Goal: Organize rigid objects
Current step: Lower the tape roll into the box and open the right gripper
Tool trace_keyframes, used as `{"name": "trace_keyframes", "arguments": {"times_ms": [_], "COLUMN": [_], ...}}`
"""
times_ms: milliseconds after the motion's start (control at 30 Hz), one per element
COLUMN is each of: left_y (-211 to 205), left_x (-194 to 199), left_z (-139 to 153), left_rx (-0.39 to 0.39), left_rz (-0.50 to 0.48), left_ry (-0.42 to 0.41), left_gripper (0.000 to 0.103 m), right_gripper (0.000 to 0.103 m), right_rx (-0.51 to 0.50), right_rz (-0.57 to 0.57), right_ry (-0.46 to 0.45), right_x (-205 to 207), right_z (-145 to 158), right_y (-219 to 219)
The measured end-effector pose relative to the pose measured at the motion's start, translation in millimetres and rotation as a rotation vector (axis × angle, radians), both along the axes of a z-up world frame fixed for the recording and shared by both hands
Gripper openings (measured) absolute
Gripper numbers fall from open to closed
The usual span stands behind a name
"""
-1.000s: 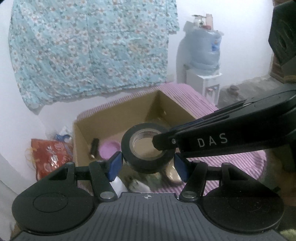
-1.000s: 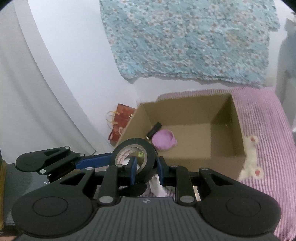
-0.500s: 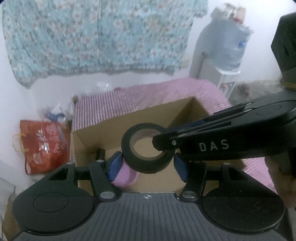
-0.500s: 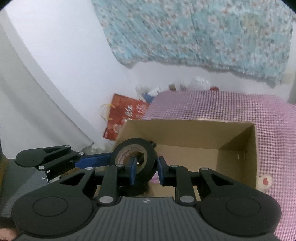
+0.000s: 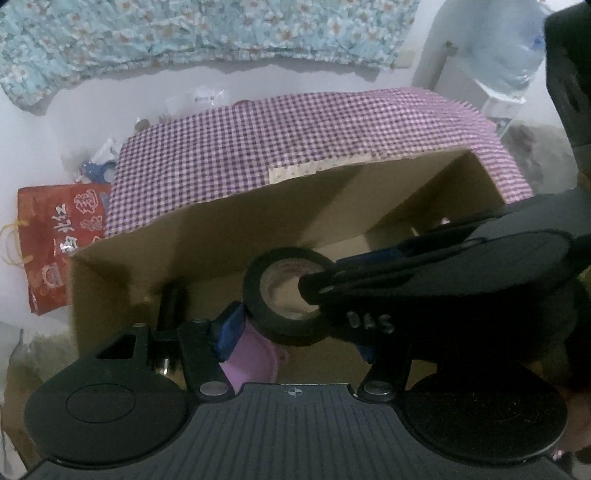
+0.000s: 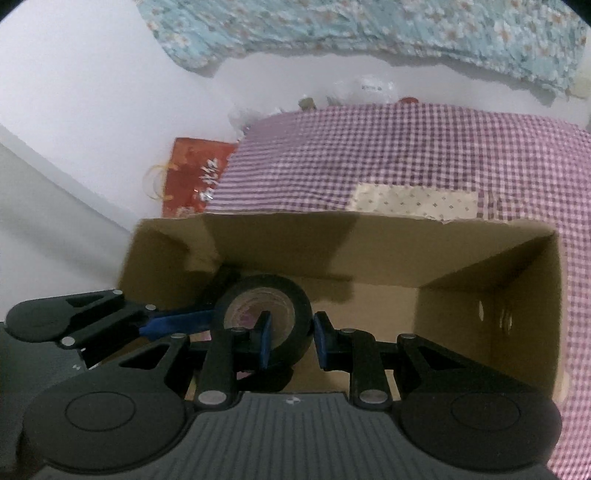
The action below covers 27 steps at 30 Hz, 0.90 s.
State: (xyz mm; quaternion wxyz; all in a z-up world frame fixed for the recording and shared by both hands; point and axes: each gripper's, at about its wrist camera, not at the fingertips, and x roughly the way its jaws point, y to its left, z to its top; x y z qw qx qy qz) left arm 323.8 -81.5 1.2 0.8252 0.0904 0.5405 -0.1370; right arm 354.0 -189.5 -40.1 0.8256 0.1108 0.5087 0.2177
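Observation:
A roll of black tape (image 5: 286, 321) hangs over the open cardboard box (image 5: 229, 236). My right gripper (image 6: 290, 341) is shut on the tape roll (image 6: 264, 314), one finger through its hole and one outside. My left gripper (image 5: 297, 326) brackets the same roll from the sides; its blue pads sit at the roll's edges and I cannot tell whether they press it. In the box lie a pink lid-like object (image 5: 255, 363) and a dark cylinder (image 5: 171, 306), partly hidden by the left gripper.
The box (image 6: 491, 295) stands on a purple checked cloth (image 6: 388, 155). A red gift bag (image 5: 55, 236) leans by the wall at the left. A flowered blue cloth (image 5: 184, 26) hangs behind. A water dispenser (image 5: 506, 66) stands at the far right.
Both grippers have carried the tape roll forward and down, so it now hangs inside the box opening. The box fills more of both views. Grip on the roll is unchanged.

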Motion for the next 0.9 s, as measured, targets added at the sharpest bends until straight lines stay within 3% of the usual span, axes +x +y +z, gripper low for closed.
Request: {"name": "trace_keyframes", "arguments": {"times_ms": [267,500,600,767,900], "left_y": [-9,-15,-13,-7,3], "left_x": [17,20,16,0,-24], "left_z": [-26,-30,-19,12,44], "left_rx": [0.050,0.068,0.060,0.026,-0.029], "left_rz": [0.020,0.021,0.013,-0.001,-0.011], "left_ry": [0.027,0.007,-0.018,-0.061,-0.110], "left_gripper": [0.061,0.066,0.079,0.084,0.093], "right_gripper": [0.026,0.026,0.026,0.027,0.027], "right_rx": [-0.024,0.034,0.064,0.165,0.243], "right_rz": [-0.012,-0.047,-0.063,-0.096,-0.104], "right_ry": [0.061,0.102,0.083,0.033,-0.071], "right_x": [27,35,31,7,-33], "right_z": [-33,-49,-40,-9,26], "right_y": [2,0,-8,-37,-66]}}
